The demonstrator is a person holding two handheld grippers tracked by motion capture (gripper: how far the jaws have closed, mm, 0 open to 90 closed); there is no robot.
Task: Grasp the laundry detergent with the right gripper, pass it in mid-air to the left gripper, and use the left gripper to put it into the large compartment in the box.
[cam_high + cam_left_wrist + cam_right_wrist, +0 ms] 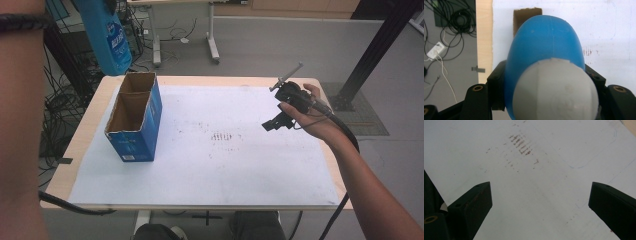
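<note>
My left gripper (546,82) is shut on a blue bottle (544,47) with a pale grey cap (555,92); its black jaws press on the bottle's two sides. In the high view the blue bottle (107,37) hangs high over the table's far left corner, just beyond a blue cardboard box (135,142). The box stands upright with its top open and has two brown compartments. A brown part of the box (520,17) shows behind the bottle. My right gripper (277,121) is open over the right side of the white sheet (225,165), and nothing lies between its jaws (540,195).
The white sheet covers most of a wooden table (87,135) and has dark smudges (222,136) in the middle. Cables (65,95) lie on the floor to the left. Desk legs (212,42) stand beyond the table, and a black post (377,47) rises at the right.
</note>
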